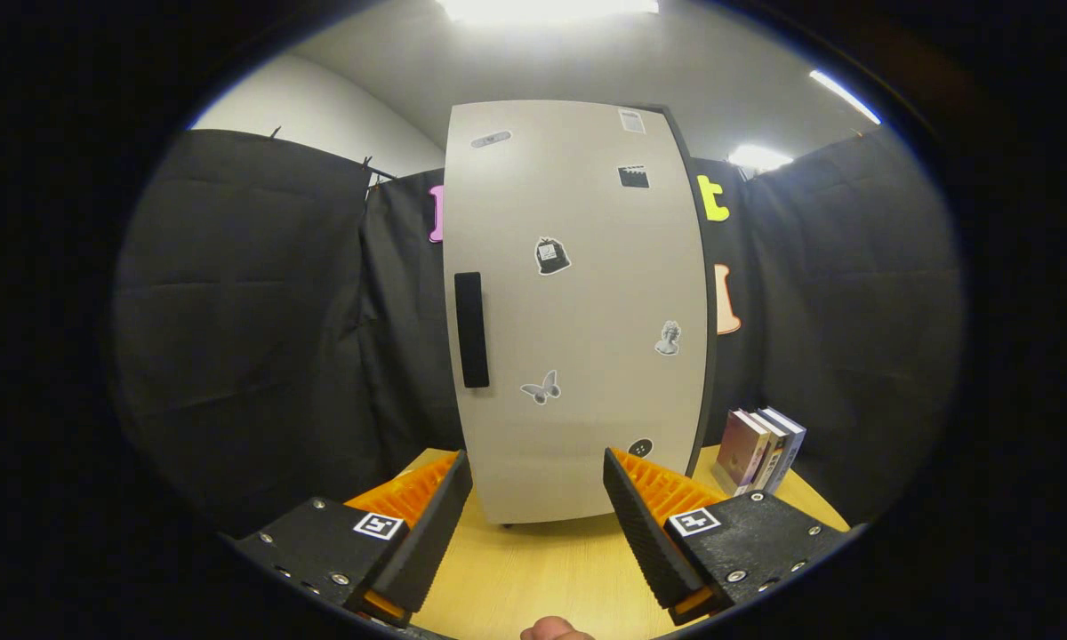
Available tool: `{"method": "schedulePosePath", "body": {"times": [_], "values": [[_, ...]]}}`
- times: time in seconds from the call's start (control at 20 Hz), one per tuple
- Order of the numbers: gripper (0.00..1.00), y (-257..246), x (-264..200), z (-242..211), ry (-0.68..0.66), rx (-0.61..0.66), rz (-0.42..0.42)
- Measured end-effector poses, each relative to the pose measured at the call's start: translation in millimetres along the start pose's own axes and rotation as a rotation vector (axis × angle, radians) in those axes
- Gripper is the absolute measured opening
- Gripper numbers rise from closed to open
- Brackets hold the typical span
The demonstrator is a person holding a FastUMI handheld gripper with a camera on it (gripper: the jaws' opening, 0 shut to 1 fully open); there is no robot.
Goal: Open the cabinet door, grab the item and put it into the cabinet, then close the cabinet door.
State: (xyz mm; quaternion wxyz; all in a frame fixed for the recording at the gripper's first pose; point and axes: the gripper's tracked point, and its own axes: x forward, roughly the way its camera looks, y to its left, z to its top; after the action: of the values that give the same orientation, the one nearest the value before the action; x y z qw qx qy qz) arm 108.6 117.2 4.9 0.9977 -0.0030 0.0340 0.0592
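A tall pale cabinet (578,311) stands on the wooden table (542,569) straight ahead of my fingers, its door shut. A black vertical handle (472,330) sits near the door's left edge, and several small stickers dot the door. A few upright books (758,450) stand on the table just right of the cabinet's foot. My gripper (538,476) is open, with nothing between its fingers, a short way in front of the cabinet's lower edge.
Black cloth walls close in on the left, right and behind the cabinet. The table's bare wood stretches between my fingers and the cabinet. A fingertip of the person's hand (555,629) pokes in below the gripper.
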Motion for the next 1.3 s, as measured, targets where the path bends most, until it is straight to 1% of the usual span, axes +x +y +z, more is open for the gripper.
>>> {"method": "schedulePosePath", "body": {"times": [0.2,0.6,1.3], "values": [[0.93,2.9,2.3,6.9,-0.016,-0.013,0.008],[0.92,9.9,1.7,6.7,-0.016,-0.005,0.030],[0.93,12.4,1.4,11.1,-0.028,-0.019,0.029]]}}
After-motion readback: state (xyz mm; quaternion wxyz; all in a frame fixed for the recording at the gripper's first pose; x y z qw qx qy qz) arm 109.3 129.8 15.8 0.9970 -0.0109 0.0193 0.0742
